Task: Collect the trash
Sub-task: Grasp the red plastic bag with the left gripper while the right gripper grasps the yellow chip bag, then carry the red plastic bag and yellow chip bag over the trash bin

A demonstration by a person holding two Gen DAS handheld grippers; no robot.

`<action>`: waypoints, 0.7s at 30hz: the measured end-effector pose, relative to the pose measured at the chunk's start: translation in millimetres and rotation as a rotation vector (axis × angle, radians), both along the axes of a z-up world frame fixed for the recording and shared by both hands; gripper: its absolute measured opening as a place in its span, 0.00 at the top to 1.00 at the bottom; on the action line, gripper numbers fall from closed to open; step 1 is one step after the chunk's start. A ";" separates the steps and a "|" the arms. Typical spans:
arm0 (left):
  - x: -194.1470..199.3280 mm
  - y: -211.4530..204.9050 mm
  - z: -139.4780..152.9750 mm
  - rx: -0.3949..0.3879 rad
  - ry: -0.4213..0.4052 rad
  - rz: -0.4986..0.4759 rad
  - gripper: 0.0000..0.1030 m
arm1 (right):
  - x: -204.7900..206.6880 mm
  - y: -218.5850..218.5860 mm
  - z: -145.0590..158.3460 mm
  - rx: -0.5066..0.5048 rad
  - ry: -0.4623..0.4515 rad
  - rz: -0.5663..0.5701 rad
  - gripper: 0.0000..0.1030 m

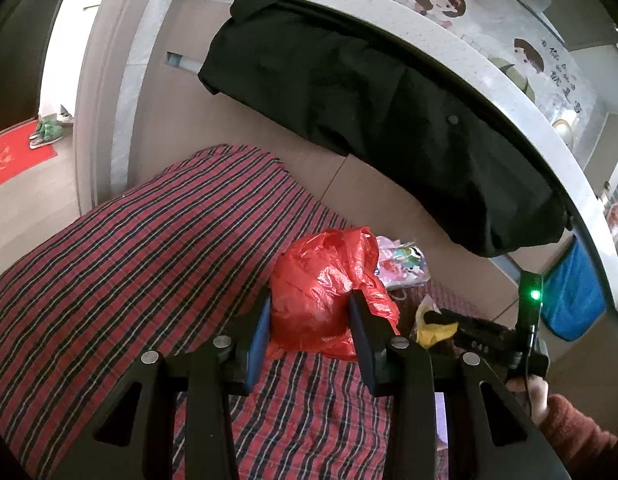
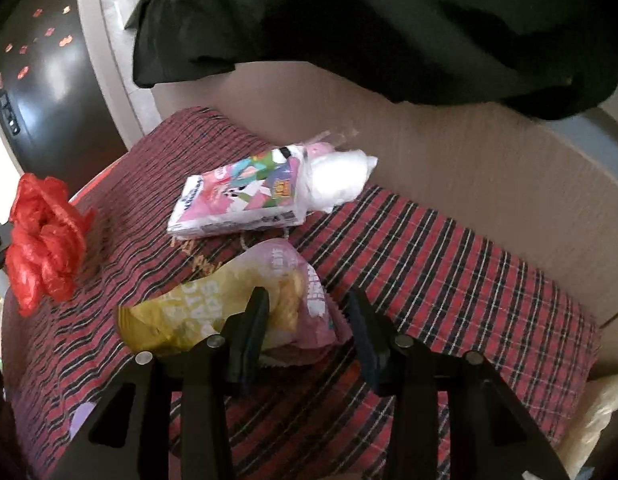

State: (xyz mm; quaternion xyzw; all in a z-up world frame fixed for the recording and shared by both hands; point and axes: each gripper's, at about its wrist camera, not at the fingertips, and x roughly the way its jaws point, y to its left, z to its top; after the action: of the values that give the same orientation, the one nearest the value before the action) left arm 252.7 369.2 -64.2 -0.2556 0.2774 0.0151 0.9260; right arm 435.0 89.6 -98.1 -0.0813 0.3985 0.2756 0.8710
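Observation:
A red plastic bag (image 1: 323,294) stands on the red plaid sofa cover (image 1: 149,248). My left gripper (image 1: 309,312) has its jaws on both sides of the bag's lower part. In the right wrist view the bag (image 2: 45,232) is at the far left. A yellow and pink snack wrapper (image 2: 245,292) lies crumpled on the cover, and my right gripper (image 2: 307,312) is open around its near end. A colourful tissue pack (image 2: 245,196) with a white wad (image 2: 337,180) lies behind it. The right gripper also shows in the left wrist view (image 1: 433,320).
A black coat (image 1: 369,112) hangs over the sofa back above the trash. A blue cloth (image 1: 573,300) hangs at the right. A red doormat (image 1: 13,160) and shoes (image 1: 47,134) lie on the floor far left.

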 end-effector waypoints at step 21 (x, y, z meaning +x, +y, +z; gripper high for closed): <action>-11.5 -101.4 50.1 0.218 -0.078 -0.072 0.62 | -65.9 -37.0 70.9 0.044 -0.228 -0.018 0.90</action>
State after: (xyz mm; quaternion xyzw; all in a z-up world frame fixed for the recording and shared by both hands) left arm 241.2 267.8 -14.1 -0.1434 0.2469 0.0018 0.9584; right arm 369.2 52.6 -27.2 -0.0892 0.2915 0.2657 0.9146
